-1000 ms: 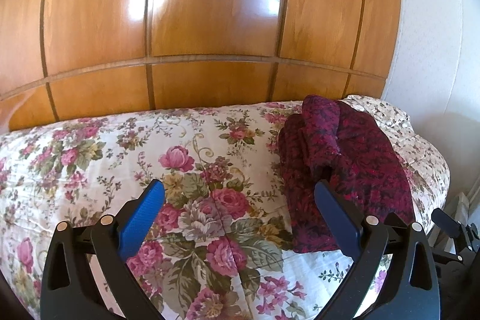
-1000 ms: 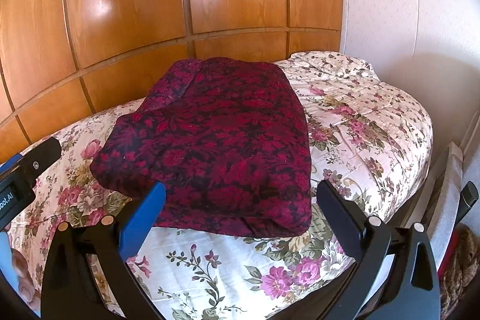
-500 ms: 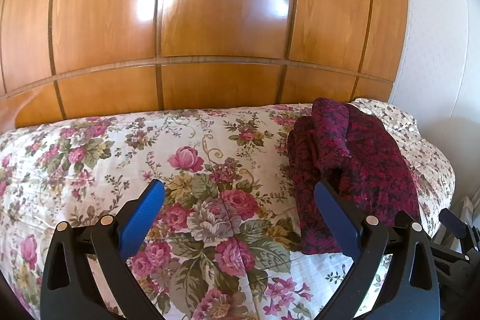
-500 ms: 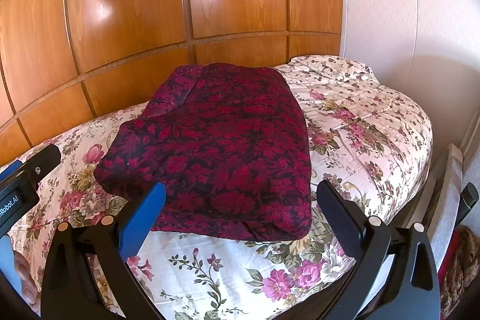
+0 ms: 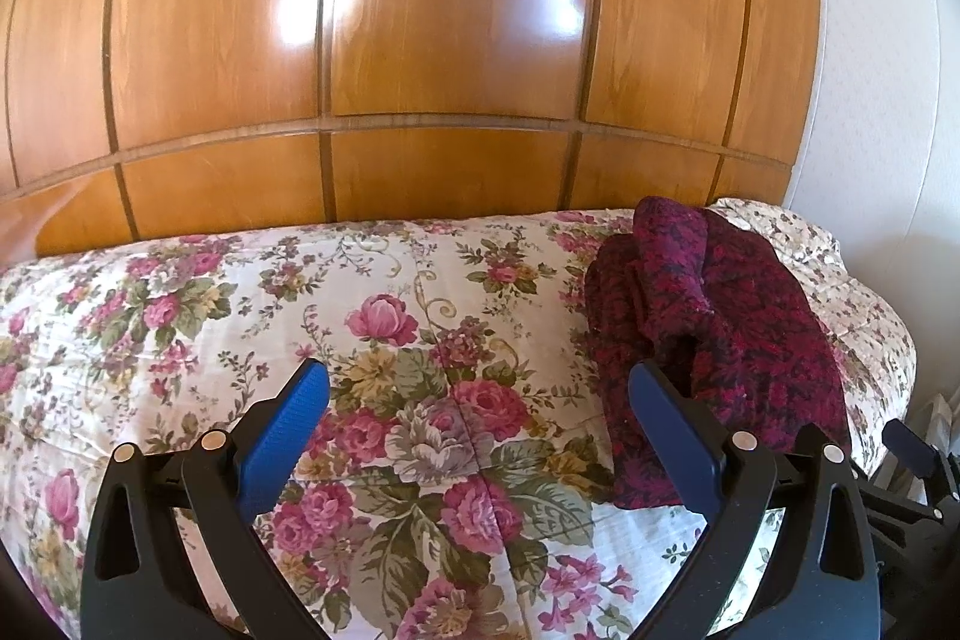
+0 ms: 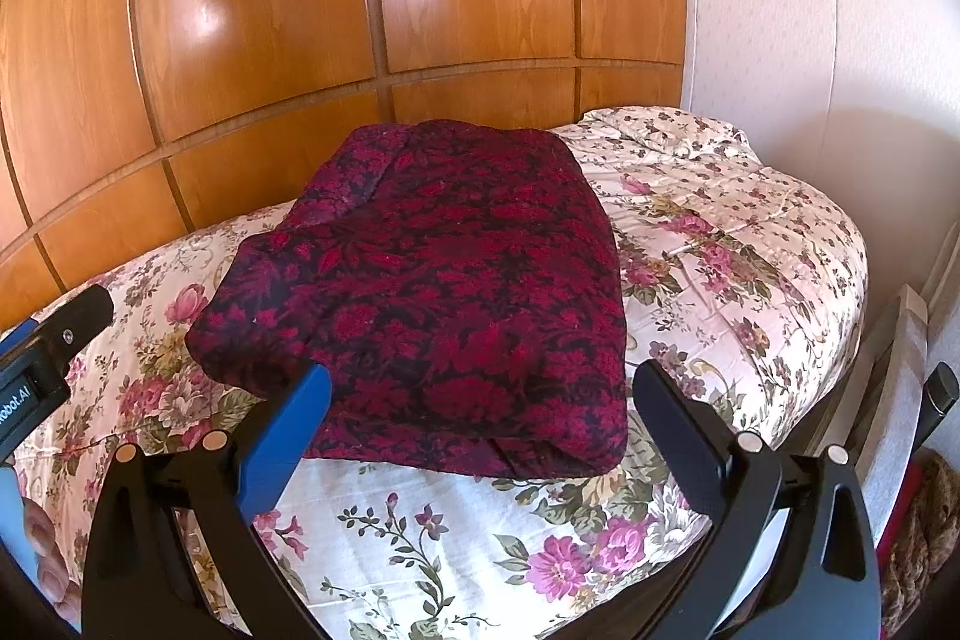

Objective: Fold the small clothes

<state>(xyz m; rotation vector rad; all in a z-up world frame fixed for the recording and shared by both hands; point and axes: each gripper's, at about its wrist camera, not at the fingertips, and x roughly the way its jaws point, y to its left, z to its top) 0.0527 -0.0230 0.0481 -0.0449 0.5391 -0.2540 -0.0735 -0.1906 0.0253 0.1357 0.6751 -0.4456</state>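
While both tools hung above the bed, neither held anything: the left gripper (image 5: 477, 412) had its blue-padded fingers (image 5: 282, 430) spread wide over bare floral bedspread (image 5: 384, 328), and the right gripper (image 6: 480, 415) was equally wide apart, its fingers (image 6: 285, 433) framing the near edge of the garment without touching it. That garment, a dark red folded cloth (image 6: 444, 292) with a black flower pattern, lay as a thick, roughly rectangular bundle on the bedspread (image 6: 720, 244), its folded edge toward the right gripper and a looser flap sticking out on its left side. From the left wrist view the same cloth (image 5: 738, 328) sat to the right of the left gripper, partly behind its right finger, with rumpled folds along the side facing that camera. At the left edge of the right wrist view, part of the other gripper's black and blue body (image 6: 42, 370) showed, with a person's fingers (image 6: 51, 556) below it. Behind the bed rose glossy wooden panels (image 5: 456, 40), and a pale wall (image 6: 828, 10) stood to the right.
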